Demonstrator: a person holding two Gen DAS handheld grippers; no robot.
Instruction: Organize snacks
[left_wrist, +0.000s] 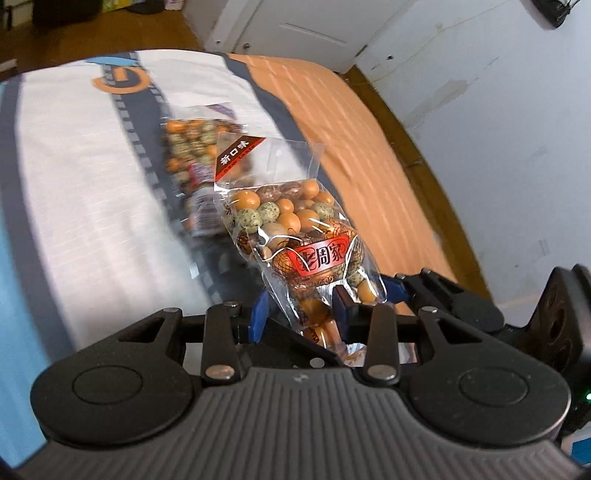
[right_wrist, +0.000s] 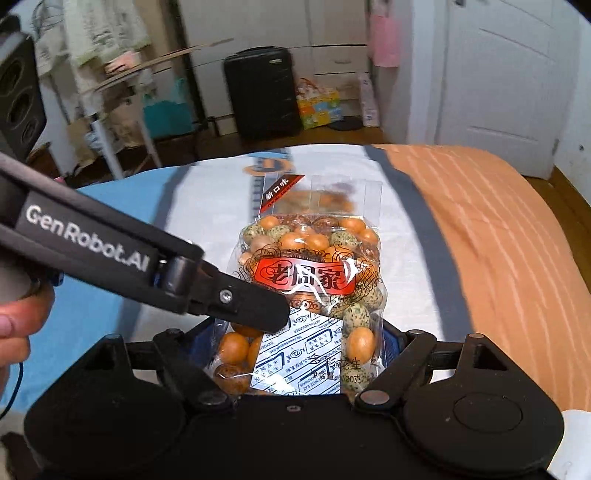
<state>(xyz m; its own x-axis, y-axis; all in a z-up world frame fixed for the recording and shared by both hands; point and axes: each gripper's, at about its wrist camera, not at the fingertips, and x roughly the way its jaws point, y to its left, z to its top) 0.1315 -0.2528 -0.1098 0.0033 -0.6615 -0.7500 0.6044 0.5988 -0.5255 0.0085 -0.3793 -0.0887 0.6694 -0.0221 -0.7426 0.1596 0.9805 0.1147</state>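
One clear bag of coated peanuts (left_wrist: 295, 229) with a red label hangs above the bed, and both grippers hold it. My left gripper (left_wrist: 303, 306) is shut on its lower part, blue pads pinching the plastic. In the right wrist view that same bag (right_wrist: 314, 273) sits between the blue pads of my right gripper (right_wrist: 295, 336), which press on its two side edges. The left gripper (right_wrist: 266, 314) reaches in from the left, one black finger lying across the bag's front. A second, similar bag (left_wrist: 199, 166) lies blurred on the bed farther off.
The bed (left_wrist: 92, 184) has a white, blue and orange cover, with wood floor (left_wrist: 424, 166) and a white wall to its right. Past the far end stand a black suitcase (right_wrist: 262, 96), a cluttered rack (right_wrist: 107, 110), a colourful box (right_wrist: 319, 107) and a white door (right_wrist: 495, 81). A person's hand (right_wrist: 14, 317) shows at left.
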